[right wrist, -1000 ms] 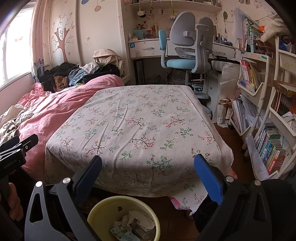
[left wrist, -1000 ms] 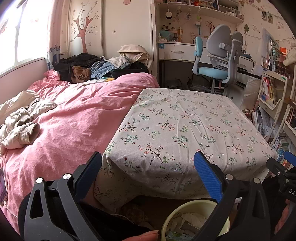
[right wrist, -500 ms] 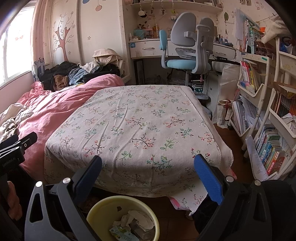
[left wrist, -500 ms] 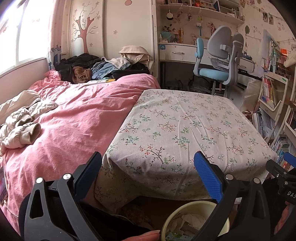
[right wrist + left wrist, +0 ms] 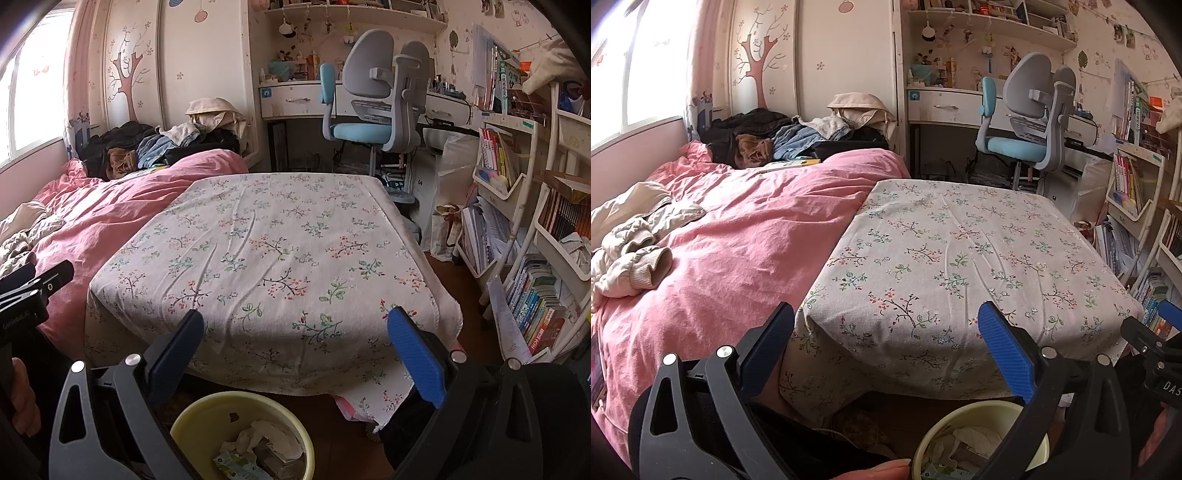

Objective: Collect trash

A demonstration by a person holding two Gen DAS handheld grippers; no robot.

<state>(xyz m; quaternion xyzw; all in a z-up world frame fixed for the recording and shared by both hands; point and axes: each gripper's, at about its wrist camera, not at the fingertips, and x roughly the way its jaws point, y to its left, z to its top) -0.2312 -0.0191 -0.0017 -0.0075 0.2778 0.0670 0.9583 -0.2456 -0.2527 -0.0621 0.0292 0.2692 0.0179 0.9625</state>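
A pale yellow trash bin (image 5: pixel 207 417) stands on the floor in front of a table covered by a floral cloth (image 5: pixel 273 251); it holds crumpled white paper (image 5: pixel 273 437) and a wrapper. The bin also shows in the left wrist view (image 5: pixel 964 419), low and right of centre. My left gripper (image 5: pixel 886 328) is open and empty, held above the table's near edge. My right gripper (image 5: pixel 295 332) is open and empty, above the bin and near the table's front edge. The floral cloth (image 5: pixel 960 251) has no loose items on it.
A pink duvet (image 5: pixel 738 236) with a cream jacket (image 5: pixel 631 243) and piled clothes (image 5: pixel 775 136) lies left. A blue-grey desk chair (image 5: pixel 373 107) and desk stand behind the table. Bookshelves (image 5: pixel 535 258) line the right side.
Both views have shifted only slightly; the left gripper drifted a little. Both grippers stay open and empty.
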